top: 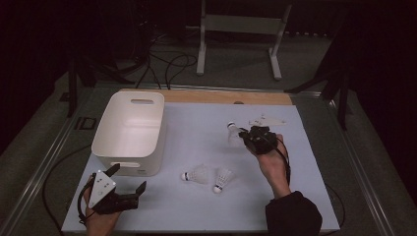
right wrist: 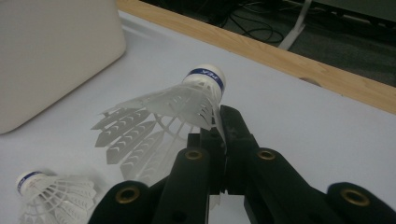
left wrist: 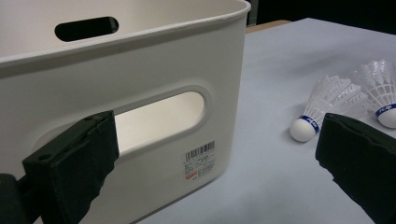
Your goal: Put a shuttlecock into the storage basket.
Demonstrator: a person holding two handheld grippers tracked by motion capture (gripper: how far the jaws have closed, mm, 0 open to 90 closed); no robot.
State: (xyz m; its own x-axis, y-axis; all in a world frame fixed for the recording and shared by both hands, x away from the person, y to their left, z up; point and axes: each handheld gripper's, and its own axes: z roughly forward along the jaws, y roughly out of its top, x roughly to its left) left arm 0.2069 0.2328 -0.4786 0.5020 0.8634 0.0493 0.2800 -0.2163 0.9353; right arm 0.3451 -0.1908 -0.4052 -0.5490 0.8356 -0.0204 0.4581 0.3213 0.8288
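The right gripper (top: 244, 136), fingers clenched on a shuttlecock's (right wrist: 187, 100) skirt, holds it above the bench's (top: 196, 123) far right. The left gripper (left wrist: 210, 154), fingers released, faces the white bin (top: 130, 130); its view shows the bin's barcode label (left wrist: 200, 160). Two shuttlecocks (top: 196, 174) lie mid-bench between.

We spot a barcode sticker (left wrist: 200, 160) on the white bin (left wrist: 140, 70), its print too small to read; the shuttlecocks' (left wrist: 322, 109) blue bands carry lettering we can't make out.

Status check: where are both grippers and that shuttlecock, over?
Right gripper shut on shuttlecock, skirt pinched, lifted off table. Left gripper open, idle beside white bin. Two loose shuttlecocks on mat; path to bin looks open.
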